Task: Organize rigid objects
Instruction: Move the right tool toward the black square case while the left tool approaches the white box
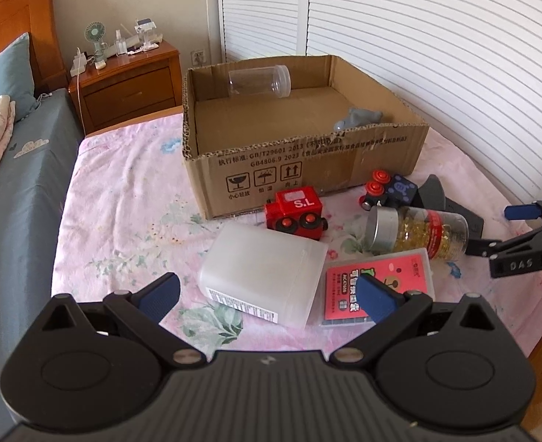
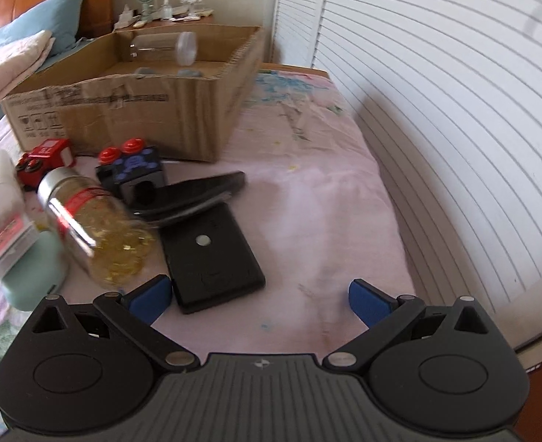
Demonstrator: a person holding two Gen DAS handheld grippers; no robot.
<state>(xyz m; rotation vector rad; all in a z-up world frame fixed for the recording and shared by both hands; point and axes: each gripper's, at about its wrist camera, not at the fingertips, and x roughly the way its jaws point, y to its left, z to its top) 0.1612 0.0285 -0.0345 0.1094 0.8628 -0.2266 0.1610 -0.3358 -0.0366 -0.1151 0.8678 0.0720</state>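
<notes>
You are holding both grippers over a bed covered in a pink floral sheet (image 1: 123, 199). Your left gripper (image 1: 267, 296) is hovering with its blue-padded fingers spread wide and gripping nothing; a frosted white plastic container (image 1: 260, 272) is lying on its side just beyond it, touching a flat clear case with a red label (image 1: 377, 287). Your right gripper (image 2: 260, 298) is also standing wide and empty, hanging above a flat black rectangular device (image 2: 212, 254).

An open brown cardboard box (image 1: 308, 173) is sitting further back on the sheet. Inside it, a clear plastic jar (image 1: 260, 81) is resting against the far wall and a small grey object (image 1: 359, 118) is lying near the right wall.

In front of the box, a red wooden toy train car (image 1: 296, 213) is standing near a dark blue toy car with red wheels (image 1: 389, 191). A clear bottle of golden capsules with a silver cap (image 1: 418, 232) is lying on its side beside them.
</notes>
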